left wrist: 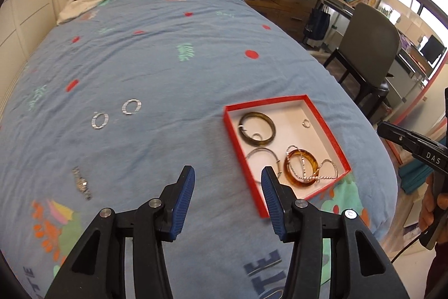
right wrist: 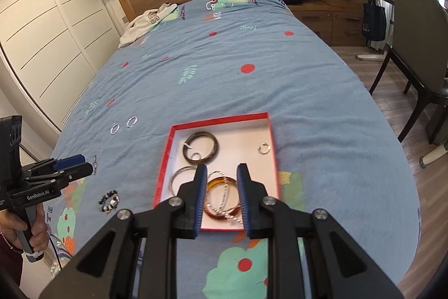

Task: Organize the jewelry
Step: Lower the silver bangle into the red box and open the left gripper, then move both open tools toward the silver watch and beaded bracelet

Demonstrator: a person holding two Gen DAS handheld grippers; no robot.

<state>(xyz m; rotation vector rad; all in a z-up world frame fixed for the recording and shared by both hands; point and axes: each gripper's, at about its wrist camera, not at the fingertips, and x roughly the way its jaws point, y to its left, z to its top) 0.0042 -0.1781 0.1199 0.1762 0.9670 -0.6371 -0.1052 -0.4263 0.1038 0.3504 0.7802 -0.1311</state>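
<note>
1. Left wrist view: at far left a metal-link watch [left wrist: 81,183] lies stretched on my blue cotton bedspread [left wrist: 168,69], which is wrinkled and printed with red dots.
2. Beyond it, two flat, glittery silver hoop earrings [left wrist: 116,113] lie side by side on the cloth, well apart from the box.
3. My left gripper [left wrist: 227,187] hangs over bare cloth, its ribbed blue pads [left wrist: 184,203] standing wide with nothing between them.
4. To the right sits the shallow red cardboard box with a white inside [left wrist: 326,125]. It holds a dark olive bangle [left wrist: 257,128], a thin silver wire bangle [left wrist: 263,154], a glossy amber resin bangle [left wrist: 300,168] draped with a twisted silver chain [left wrist: 322,173], and a small silver ring [left wrist: 306,124].
5. Right wrist view: a black-and-white beaded bracelet [right wrist: 109,201] lies curled left of the box.
6. My right gripper [right wrist: 222,181] hovers above the box's near end, jaws narrow, gripping nothing.
7. A grey upholstered chair [right wrist: 420,46] stands beside the bed at right.
</note>
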